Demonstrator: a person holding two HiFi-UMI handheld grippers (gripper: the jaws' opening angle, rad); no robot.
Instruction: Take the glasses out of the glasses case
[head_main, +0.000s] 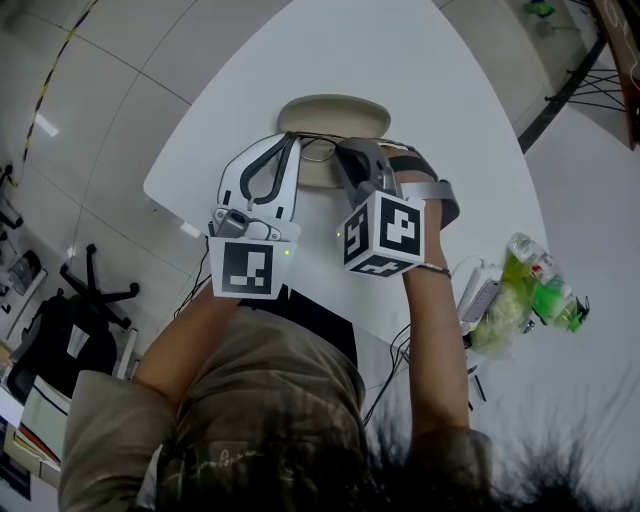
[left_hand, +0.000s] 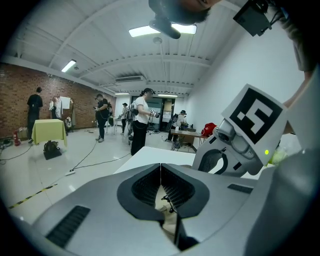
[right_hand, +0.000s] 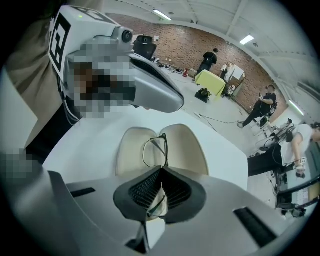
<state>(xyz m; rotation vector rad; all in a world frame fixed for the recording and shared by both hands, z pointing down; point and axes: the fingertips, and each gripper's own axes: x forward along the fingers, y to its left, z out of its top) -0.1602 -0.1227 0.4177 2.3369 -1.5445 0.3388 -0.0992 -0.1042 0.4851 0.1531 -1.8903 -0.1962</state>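
Its own view shows the right gripper (right_hand: 161, 170) clamping the glasses (right_hand: 154, 151) over the open case (right_hand: 189, 145), a grip the head view hides; left gripper (left_hand: 160, 166) closed.

Glasses (right_hand: 154, 151): thin dark wire frame, clear lenses; glasses case (right_hand: 187, 145) matt cream; table (head_main: 450, 130) smooth white.

The desk (head_main: 470, 120) is plain white. The open case (head_main: 335, 112) on it is cream, and the glasses (right_hand: 154, 149) have a thin black frame. The left hand-held gripper (head_main: 290, 138) is white with black ribbed pads. The right hand-held gripper (head_main: 343, 150) is dark grey. Both carry cubes (head_main: 245, 268) with black square markers on white. A bottle (head_main: 532, 272) is bright green. The floor (head_main: 110, 90) is pale grey tile, the far wall (right_hand: 195, 42) is red-brown brick, and a cloth (right_hand: 212, 82) before it is yellow-green.
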